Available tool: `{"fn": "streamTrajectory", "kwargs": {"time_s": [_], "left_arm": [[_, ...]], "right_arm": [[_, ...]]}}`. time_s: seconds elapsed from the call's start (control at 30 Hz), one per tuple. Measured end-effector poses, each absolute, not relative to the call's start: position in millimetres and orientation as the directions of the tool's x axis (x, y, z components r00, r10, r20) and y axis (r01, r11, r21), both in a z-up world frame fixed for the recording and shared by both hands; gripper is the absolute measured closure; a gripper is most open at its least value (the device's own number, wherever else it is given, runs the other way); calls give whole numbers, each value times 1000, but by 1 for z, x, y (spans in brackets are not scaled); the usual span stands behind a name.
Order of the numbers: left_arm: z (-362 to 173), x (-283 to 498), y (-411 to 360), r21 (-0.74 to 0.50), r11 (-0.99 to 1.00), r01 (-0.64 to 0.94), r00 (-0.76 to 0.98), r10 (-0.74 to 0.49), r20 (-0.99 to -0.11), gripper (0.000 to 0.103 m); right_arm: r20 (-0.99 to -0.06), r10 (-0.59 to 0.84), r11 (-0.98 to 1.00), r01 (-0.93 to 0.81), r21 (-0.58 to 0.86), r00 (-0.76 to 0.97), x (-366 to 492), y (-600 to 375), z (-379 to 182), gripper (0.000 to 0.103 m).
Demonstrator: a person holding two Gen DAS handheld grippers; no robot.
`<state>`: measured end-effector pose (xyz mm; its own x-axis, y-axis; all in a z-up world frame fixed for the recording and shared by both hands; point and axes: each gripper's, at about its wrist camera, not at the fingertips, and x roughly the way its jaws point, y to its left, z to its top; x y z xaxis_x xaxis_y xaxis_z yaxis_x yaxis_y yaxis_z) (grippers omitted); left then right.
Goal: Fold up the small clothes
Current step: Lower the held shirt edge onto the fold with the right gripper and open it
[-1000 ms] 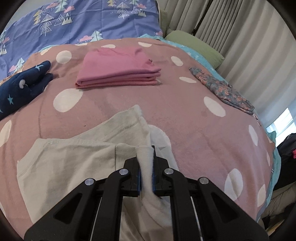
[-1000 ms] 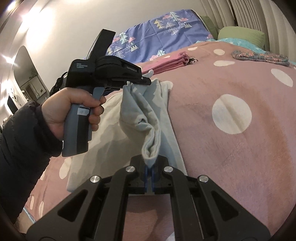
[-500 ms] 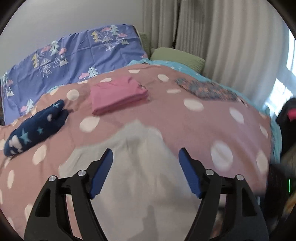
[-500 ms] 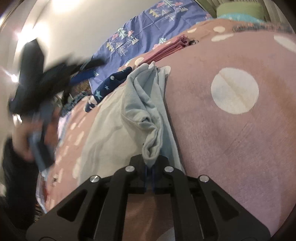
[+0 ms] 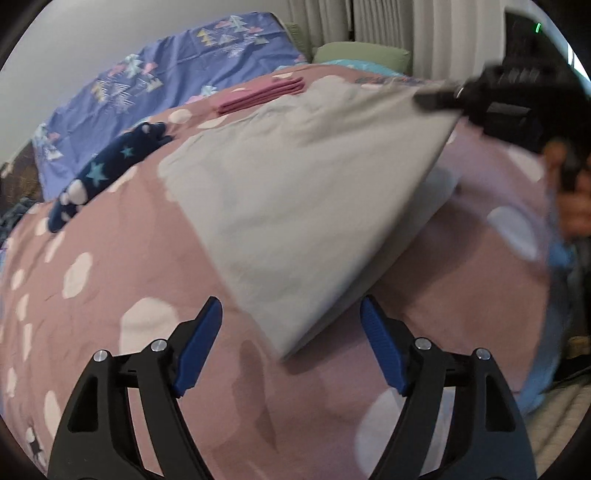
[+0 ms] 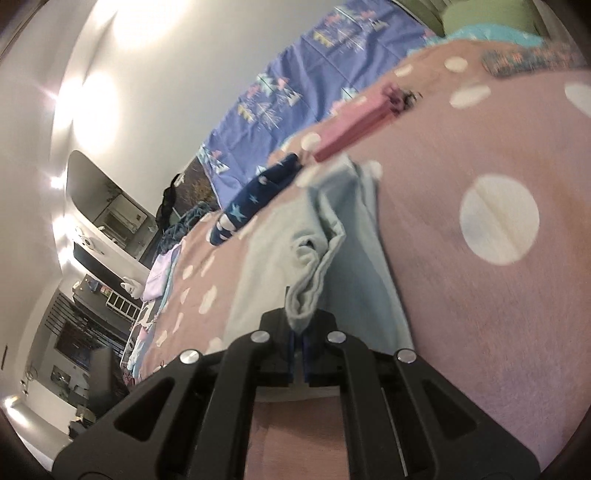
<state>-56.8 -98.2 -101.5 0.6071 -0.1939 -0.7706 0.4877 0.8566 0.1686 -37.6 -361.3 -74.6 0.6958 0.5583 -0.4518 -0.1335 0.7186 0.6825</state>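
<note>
The shirt (image 5: 295,192) lies on the spotted blanket (image 5: 110,295), one edge lifted taut by the clamped right gripper (image 6: 298,343); the left gripper (image 5: 291,347), just opened, hovers empty over its near corner, likely to regrip.

Bedspread (image 5: 110,302): dusty pink with white polka dots, covers the bed.
Blue sheet (image 5: 155,85): periwinkle, tree-and-cloud print, against the wall behind the bed.
Green pillow (image 5: 362,53): at the far corner, beside the curtains.
Curtains (image 5: 417,33): pale, pleated.
Mirror (image 6: 107,206): arched, on the white wall.
</note>
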Motion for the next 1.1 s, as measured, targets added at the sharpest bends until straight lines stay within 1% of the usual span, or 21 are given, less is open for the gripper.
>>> {"fn": "streamTrajectory", "kwargs": {"time_s": [0.07,0.17,0.3,0.37,0.4,0.43,0.5,0.57,0.6,0.63,0.67,0.7,0.73,0.77,0.8,0.87,0.9,0.97,1.0,1.03,1.1], "left_arm": [[-102,-53,-91,169,884,436,625,-162,-764,26],[-101,-48,-78,86,910,407,616,-204,-761,26],[-112,-45,-71,143,920,364,616,-124,-778,26],[-112,-50,-60,105,925,365,610,-153,-778,25],[-113,-51,-58,93,928,362,607,-159,-779,24],[-113,-52,-54,82,929,360,602,-164,-782,24],[-115,-55,-50,62,932,357,590,-174,-789,24],[-113,-57,-47,47,934,355,581,-181,-793,24],[-111,-59,-46,34,933,359,574,-192,-796,27],[-106,-62,-44,2,926,377,564,-228,-794,38],[-97,-68,-42,-54,909,413,549,-295,-782,46],[-91,-71,-41,-102,892,440,534,-352,-769,64],[-81,-74,-39,-169,865,473,514,-426,-744,73],[-74,-74,-39,-205,849,487,510,-467,-722,76],[-64,-72,-44,-196,840,507,525,-481,-702,76],[-61,-63,-58,-141,842,521,559,-461,-689,76],[-65,-53,-67,-127,845,519,562,-450,-694,76],[-82,-39,-80,-135,849,511,533,-436,-725,76],[-100,-29,-87,-121,862,493,509,-398,-763,76],[-112,-24,-91,-109,868,485,494,-375,-785,75],[-115,-28,-91,-110,863,493,514,-391,-763,71]], "right_arm": [[-455,542,731,-130,670,706,-41,-359,-71,100],[-473,521,740,-99,665,711,-41,-363,-77,100],[-523,491,752,-36,658,696,-38,-370,-93,100],[-586,459,779,15,627,668,-37,-374,-109,100],[-614,453,783,42,621,646,-36,-376,-121,98],[-634,441,787,66,613,635,-36,-378,-128,99],[-630,437,793,55,607,642,-39,-379,-133,99],[-648,373,849,38,528,665,-42,-372,-123,94],[-657,324,878,43,477,681,-45,-369,-116,86],[-658,267,906,50,420,704,-48,-366,-106,87],[-647,251,915,43,402,720,-50,-366,-101,89],[-621,260,916,14,401,740,-53,-366,-90,90],[-603,272,915,-8,403,750,-53,-365,-86,91],[-583,288,914,-36,404,760,-54,-364,-80,91],[-568,305,914,-67,401,764,-53,-360,-76,91],[-560,355,907,-131,400,748,-45,-348,-75,91],[-573,370,904,-141,404,732,-39,-344,-80,91],[-644,357,913,-109,392,677,-25,-338,-98,91],[-682,332,923,-75,378,652,-19,-337,-109,99],[-707,311,930,-49,365,635,-16,-339,-121,102],[-696,323,925,-60,375,641,-19,-343,-124,102]]}}
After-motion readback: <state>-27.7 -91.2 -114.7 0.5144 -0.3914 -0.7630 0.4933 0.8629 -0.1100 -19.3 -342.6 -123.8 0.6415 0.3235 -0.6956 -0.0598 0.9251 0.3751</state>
